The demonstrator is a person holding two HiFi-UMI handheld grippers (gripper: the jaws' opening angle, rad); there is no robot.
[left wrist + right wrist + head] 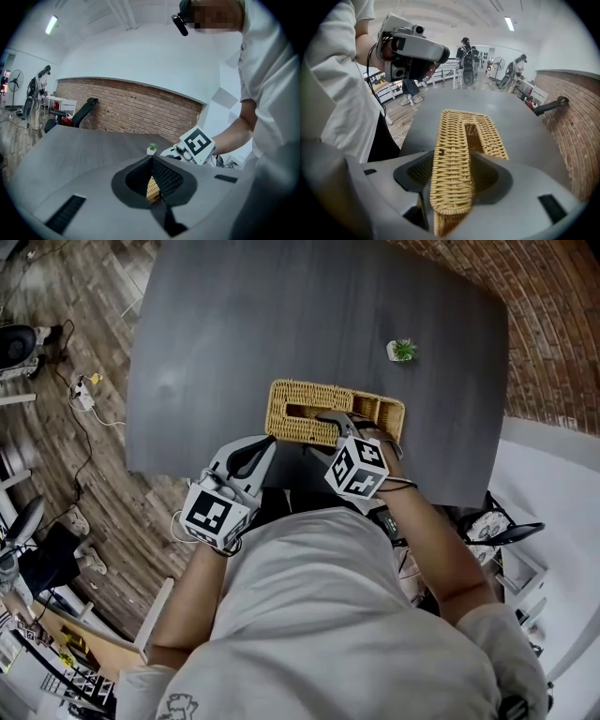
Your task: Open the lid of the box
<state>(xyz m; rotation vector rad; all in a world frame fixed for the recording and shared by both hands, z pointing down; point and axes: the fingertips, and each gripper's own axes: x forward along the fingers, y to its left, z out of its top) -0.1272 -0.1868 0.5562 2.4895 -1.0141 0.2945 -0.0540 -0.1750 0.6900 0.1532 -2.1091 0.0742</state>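
The wicker box [291, 395] sat near the tabletop's [281, 315] front edge. The right gripper [454, 157] had its jaws clenched on the woven lid [451, 129]. The left gripper [153, 176] seemed to pinch a sliver of the box's wall. If that pinch slipped, we judged, lifting might drag the light box off the edge. Only the head view showed that edge; only the right gripper view showed the lid gripped.

Head cam looks steeply down from above the person onto dark table [234, 334] w/ wicker box [291, 399] near front edge; left gripper [265, 442] cam sits low, faces across table toward brick wall [140, 112]; right gripper [330, 418] cam is v. close on lid [452, 159], faces along box toward open room; all three share the box.
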